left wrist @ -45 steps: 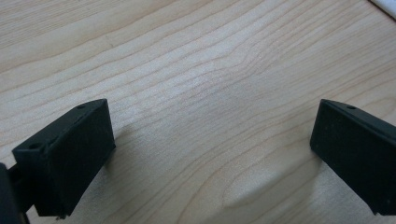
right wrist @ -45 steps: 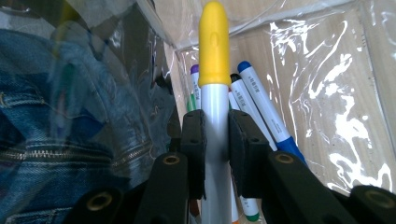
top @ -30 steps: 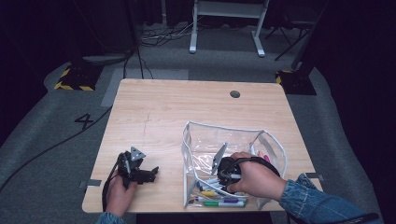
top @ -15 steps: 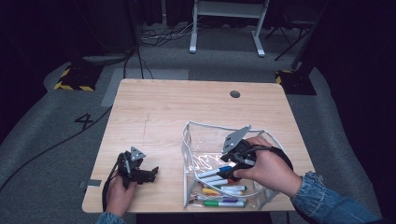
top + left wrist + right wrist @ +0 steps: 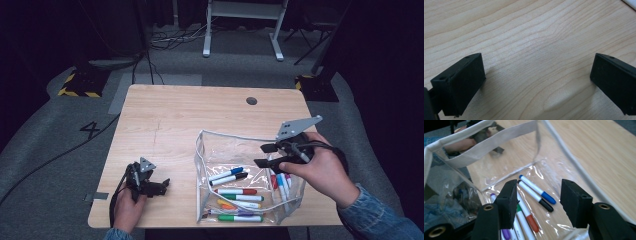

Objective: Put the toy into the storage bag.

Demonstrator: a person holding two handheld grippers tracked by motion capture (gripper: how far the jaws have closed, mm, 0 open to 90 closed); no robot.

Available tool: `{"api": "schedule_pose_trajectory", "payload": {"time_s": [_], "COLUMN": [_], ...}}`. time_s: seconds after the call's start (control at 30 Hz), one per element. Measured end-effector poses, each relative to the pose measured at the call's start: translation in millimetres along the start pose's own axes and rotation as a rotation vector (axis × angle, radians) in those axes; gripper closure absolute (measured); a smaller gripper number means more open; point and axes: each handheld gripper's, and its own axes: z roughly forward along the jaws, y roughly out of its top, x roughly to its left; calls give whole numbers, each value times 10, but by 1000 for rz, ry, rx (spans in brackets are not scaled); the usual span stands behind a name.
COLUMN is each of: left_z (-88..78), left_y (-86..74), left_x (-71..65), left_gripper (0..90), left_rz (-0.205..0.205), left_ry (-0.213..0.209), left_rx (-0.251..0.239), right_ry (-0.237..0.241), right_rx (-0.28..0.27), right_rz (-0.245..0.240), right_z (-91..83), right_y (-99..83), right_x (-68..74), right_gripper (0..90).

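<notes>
My right claw [image 5: 264, 155] hangs above the clear plastic pouch with the white fabric rim [image 5: 201, 165], over its right half, and points left across its open top. The 2 black jaws stand apart with nothing between them; they have just been opening wide and then easing a little closer, and no marker is caught in the gap. In the right gripper view my right claw [image 5: 537, 195] looks down into the pouch [image 5: 499, 135], and past the pads [image 5: 507, 195] I see the blue-capped white marker [image 5: 537, 189] and the black-capped white marker [image 5: 535, 196] lying side by side on the pouch floor, slanted the same way, just beside each other. Nearer the left pad lies a red-capped white marker [image 5: 527, 216], with a green one and a purple one partly hidden under that pad.

From the high view the blue-capped marker [image 5: 226, 173] and the black-capped marker [image 5: 229, 178] sit at the pouch's middle, the red-capped one [image 5: 236, 191] just nearer me, and a green-capped marker [image 5: 240, 218] lies at the pouch's near edge. More markers stand bunched against the pouch's right wall, under my right hand.

My left claw [image 5: 162, 186] rests on the pale wooden table [image 5: 175, 115], well to the left of the pouch. In the left gripper view its jaws are spread wide, released, over bare wood [image 5: 531, 50].
</notes>
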Motion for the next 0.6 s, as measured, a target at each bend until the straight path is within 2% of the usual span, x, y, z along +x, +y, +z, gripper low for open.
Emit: {"api": "schedule_pose_trajectory", "payload": {"time_s": [0.3,0.6], "left_z": [1,2], "left_y": [0,0], "left_x": [-1,-1], "left_gripper": [0,0], "left_rz": [-1,-1], "left_ry": [0,-3], "left_rx": [0,0], "right_ry": [-116,-233], "right_rx": [-57,-96], "right_rz": [111,250], "right_z": [-370,-685], "right_y": [-279,-642], "right_x": [-337,-637], "right_gripper": [502,556]}}
